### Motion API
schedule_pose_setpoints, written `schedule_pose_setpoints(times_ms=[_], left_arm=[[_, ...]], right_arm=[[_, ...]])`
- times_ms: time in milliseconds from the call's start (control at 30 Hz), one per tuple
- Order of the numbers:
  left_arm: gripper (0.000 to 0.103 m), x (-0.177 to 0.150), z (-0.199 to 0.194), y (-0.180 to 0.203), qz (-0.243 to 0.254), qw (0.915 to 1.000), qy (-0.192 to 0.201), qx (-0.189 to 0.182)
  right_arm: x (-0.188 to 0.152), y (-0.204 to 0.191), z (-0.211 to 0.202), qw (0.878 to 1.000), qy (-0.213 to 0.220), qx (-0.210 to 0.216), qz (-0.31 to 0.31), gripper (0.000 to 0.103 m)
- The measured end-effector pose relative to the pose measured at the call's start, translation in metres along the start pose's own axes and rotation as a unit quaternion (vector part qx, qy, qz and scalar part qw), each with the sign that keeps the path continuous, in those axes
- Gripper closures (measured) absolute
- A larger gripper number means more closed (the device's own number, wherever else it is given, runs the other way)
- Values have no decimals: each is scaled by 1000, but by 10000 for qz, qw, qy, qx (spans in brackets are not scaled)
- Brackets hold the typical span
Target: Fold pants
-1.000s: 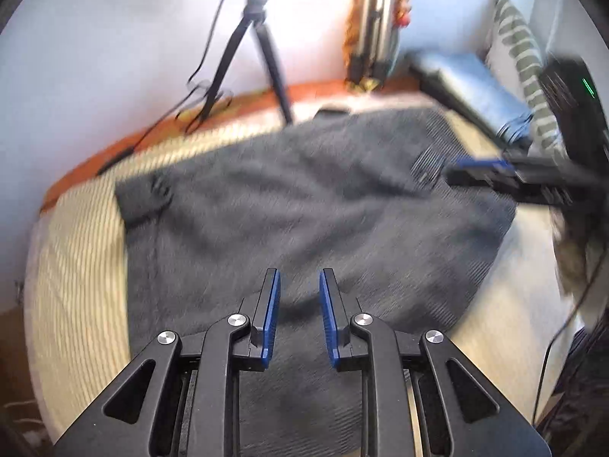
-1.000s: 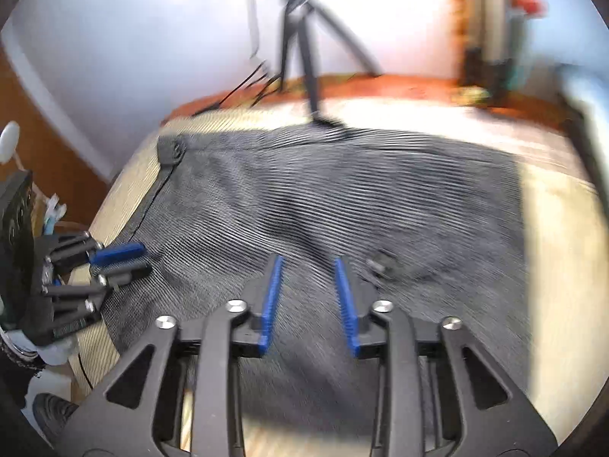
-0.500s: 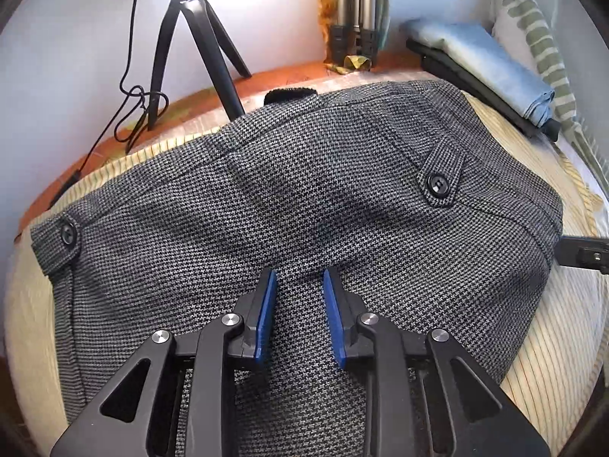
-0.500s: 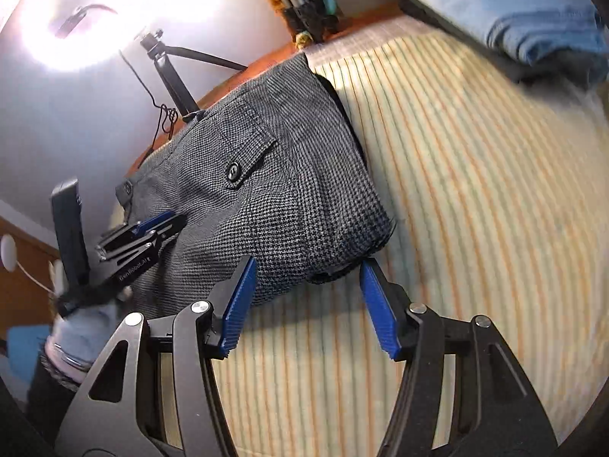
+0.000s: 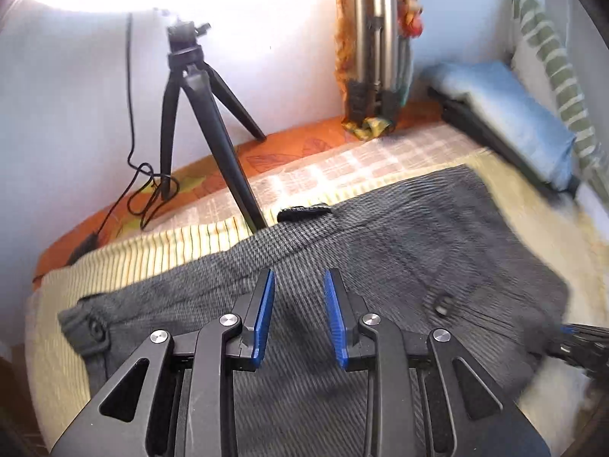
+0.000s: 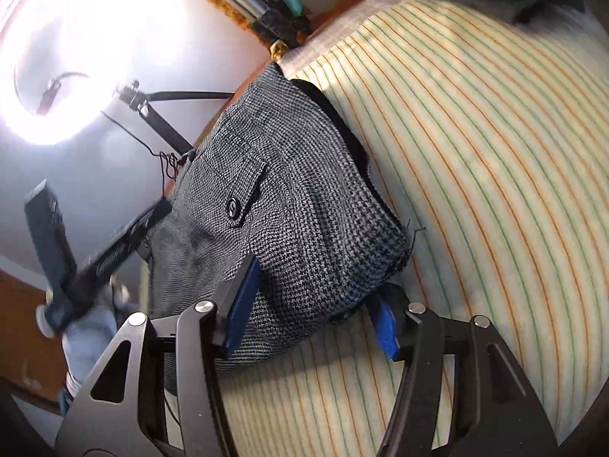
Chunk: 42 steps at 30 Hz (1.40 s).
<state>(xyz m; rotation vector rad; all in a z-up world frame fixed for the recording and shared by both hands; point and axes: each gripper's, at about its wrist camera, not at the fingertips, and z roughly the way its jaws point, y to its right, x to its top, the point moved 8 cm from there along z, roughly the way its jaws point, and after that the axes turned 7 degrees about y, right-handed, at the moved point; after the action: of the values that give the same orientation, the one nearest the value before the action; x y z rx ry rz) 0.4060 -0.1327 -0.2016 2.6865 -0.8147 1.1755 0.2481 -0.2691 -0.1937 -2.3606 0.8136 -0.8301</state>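
Note:
Grey houndstooth pants [image 5: 399,251] lie folded into a thick stack on the striped bedsheet [image 5: 125,259]. My left gripper [image 5: 298,304] is open and empty, hovering over the middle of the pants. In the right wrist view my right gripper [image 6: 310,304] is open wide, its jaws either side of the stack's near corner [image 6: 335,266], one finger above the fabric and one under the edge. A buttoned pocket flap [image 6: 243,198] faces up. The left gripper [image 6: 95,259] shows blurred at the stack's far side.
A black tripod [image 5: 198,114] with a cable stands at the bed's far edge by the wall. Folded blue jeans [image 5: 506,114] on a dark garment lie at the right, by a striped pillow [image 5: 552,64]. The striped sheet [image 6: 475,190] stretches right of the pants.
The right gripper has moved in so its open jaws now straddle the stack's near corner. The left gripper has lifted and tilted up, its jaws a little wider.

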Motion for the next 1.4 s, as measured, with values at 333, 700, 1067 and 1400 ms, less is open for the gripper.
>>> schedule_pose_setpoints(times_ms=[333, 700, 1067, 1400], left_arm=[[75, -12, -24, -15, -59, 10000, 33, 46], [74, -101, -67, 13, 755, 9966, -81, 304], [74, -91, -101, 36, 605, 9970, 485, 56], [69, -100, -109, 13, 90, 9991, 171, -381]], right_arm=[[8, -8, -1, 9994, 209, 61, -276, 82], [9, -2, 5, 9995, 297, -54, -74, 74], [22, -38, -17, 9941, 571, -69, -915, 86], [26, -64, -28, 9883, 644, -90, -1377, 87]])
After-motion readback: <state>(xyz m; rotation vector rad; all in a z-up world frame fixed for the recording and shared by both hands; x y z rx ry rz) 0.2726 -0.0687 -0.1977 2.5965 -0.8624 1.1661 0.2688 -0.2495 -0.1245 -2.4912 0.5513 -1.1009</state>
